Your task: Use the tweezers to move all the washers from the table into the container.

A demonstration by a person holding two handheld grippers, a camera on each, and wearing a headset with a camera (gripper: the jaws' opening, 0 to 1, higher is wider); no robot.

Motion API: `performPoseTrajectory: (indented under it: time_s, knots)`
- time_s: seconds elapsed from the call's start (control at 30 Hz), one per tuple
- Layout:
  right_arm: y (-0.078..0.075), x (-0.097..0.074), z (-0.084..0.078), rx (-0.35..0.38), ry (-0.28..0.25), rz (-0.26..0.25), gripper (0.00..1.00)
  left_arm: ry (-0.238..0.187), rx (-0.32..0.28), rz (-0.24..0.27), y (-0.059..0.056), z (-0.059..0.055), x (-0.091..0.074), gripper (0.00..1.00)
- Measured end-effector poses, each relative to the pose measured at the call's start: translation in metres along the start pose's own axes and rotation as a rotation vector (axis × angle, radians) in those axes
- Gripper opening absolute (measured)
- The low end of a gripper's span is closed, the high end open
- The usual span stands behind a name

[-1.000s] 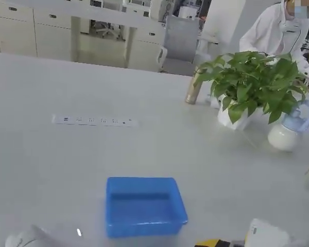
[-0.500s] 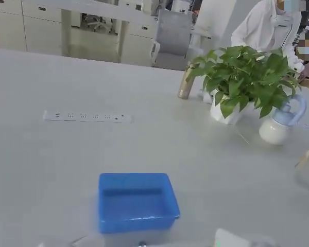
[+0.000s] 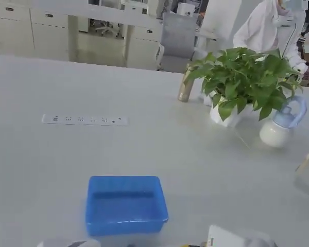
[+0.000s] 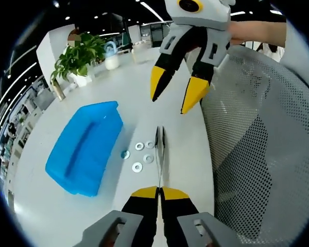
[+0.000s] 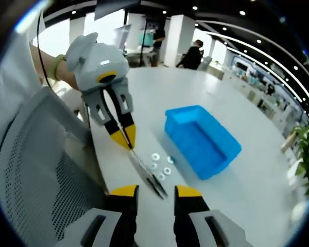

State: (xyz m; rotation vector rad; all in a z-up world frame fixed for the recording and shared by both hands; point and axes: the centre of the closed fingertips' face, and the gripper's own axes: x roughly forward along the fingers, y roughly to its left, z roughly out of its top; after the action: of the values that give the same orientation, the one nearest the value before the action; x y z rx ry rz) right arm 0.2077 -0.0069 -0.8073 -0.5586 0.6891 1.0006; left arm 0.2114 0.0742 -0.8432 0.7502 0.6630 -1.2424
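The blue container (image 3: 126,206) stands empty near the table's front; it is also the blue container (image 4: 85,149) and the blue container (image 5: 201,139) in the gripper views. Several washers (image 4: 138,157) lie on the table beside it, between container and table edge, also seen as washers (image 5: 162,167). My left gripper (image 4: 159,193) is shut on metal tweezers (image 4: 159,154), whose tips reach just past the washers. In the right gripper view the left gripper (image 5: 122,136) holds the tweezers (image 5: 147,172) low over the washers. My right gripper (image 5: 156,191) is open and empty; the right gripper (image 4: 176,90) hovers beyond the tweezers.
A potted plant (image 3: 247,82), a white kettle (image 3: 278,128), a metal bottle (image 3: 185,87) and a power strip (image 3: 85,120) sit farther back. A person in white stands behind the plant. A mesh chair (image 4: 247,154) is right at the table edge.
The head camera has swung a little, so the container sits further left in the picture. Nothing on the table has visibly moved.
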Motion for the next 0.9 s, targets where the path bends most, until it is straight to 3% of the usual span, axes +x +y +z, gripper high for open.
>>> performPoseTrajectory:
  time_s: [0.13, 0.37, 0.43, 0.6, 0.77, 0.9]
  knots:
    - [0.010, 0.004, 0.001, -0.081, -0.010, 0.079, 0.23, -0.043, -0.014, 0.033, -0.004, 0.025, -0.020, 0.00]
    - [0.017, 0.017, -0.003, -0.172, -0.008, 0.155, 0.22, -0.119, -0.029, 0.056, -0.018, 0.064, -0.048, 0.00]
    - [0.023, 0.021, -0.001, -0.210, -0.004, 0.188, 0.22, -0.123, -0.026, 0.051, -0.022, 0.069, -0.051, 0.00]
    - [0.037, 0.033, 0.002, -0.227, -0.017, 0.261, 0.17, -0.114, -0.009, 0.035, -0.030, 0.074, -0.054, 0.00]
    - [0.044, 0.039, 0.004, -0.245, -0.032, 0.309, 0.07, -0.109, 0.001, 0.017, -0.031, 0.074, -0.056, 0.00]
    - [0.043, 0.040, 0.007, -0.215, -0.052, 0.324, 0.07, -0.097, 0.015, 0.004, -0.029, 0.074, -0.057, 0.00]
